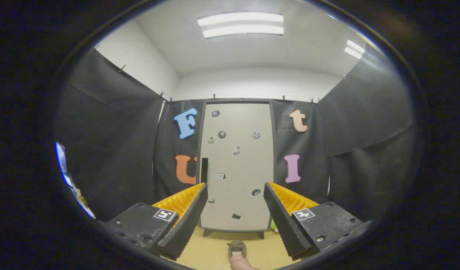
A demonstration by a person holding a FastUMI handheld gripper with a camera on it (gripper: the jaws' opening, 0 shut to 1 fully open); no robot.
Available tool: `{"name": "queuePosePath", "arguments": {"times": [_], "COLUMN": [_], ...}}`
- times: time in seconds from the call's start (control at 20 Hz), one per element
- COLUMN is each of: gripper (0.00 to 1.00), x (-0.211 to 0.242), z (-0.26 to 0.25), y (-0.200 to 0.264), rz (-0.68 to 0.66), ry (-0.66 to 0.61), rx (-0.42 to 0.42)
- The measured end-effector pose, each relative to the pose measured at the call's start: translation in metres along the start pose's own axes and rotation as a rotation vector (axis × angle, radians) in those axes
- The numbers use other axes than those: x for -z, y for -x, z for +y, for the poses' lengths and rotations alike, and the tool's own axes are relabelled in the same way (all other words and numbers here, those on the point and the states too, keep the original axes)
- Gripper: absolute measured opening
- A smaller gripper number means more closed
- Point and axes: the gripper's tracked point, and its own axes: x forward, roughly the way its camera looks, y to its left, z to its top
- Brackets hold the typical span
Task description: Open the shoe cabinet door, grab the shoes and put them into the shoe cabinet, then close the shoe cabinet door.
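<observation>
Gripper (235, 202) spread wide at the bottom of the frame, fingers well apart, nothing between them, nothing pressed. Straight ahead in the centre of the frame, beyond the fingertips and framed in the gap between them: shoe cabinet (236, 165), tall, pale-fronted, door closed flat, standing on short dark legs. Dark vertical handle (204, 170) on the door's left edge, just above the left finger's tip as seen here. Small stickers (222, 134) scattered over the door front. Down at bottom centre, lower than the cabinet's feet and between the two fingers: one shoe (237, 248), small, greyish-brown, toe pointing toward the cabinet, well short of it. Just beneath the shoe at the very bottom, a fingertip (240, 262) of a person, close to the shoe; touching or not, cannot tell. Floor (215, 251) a yellowish tan sheet running up to the cabinet base. Black cloth walls (110, 150) left and right and behind the cabinet, clipped along the top. White room wall above, ceiling light panel (241, 24) at top centre, a second (354, 48) at upper right
</observation>
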Motion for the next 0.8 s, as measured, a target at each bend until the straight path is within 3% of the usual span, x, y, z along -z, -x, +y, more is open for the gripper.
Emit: {"name": "queuePosePath", "arguments": {"times": [0.8], "gripper": [0.98], "x": [0.021], "z": [-0.034], "y": [-0.022], "rz": [0.067], "ry": [-0.043], "rx": [0.079]}}
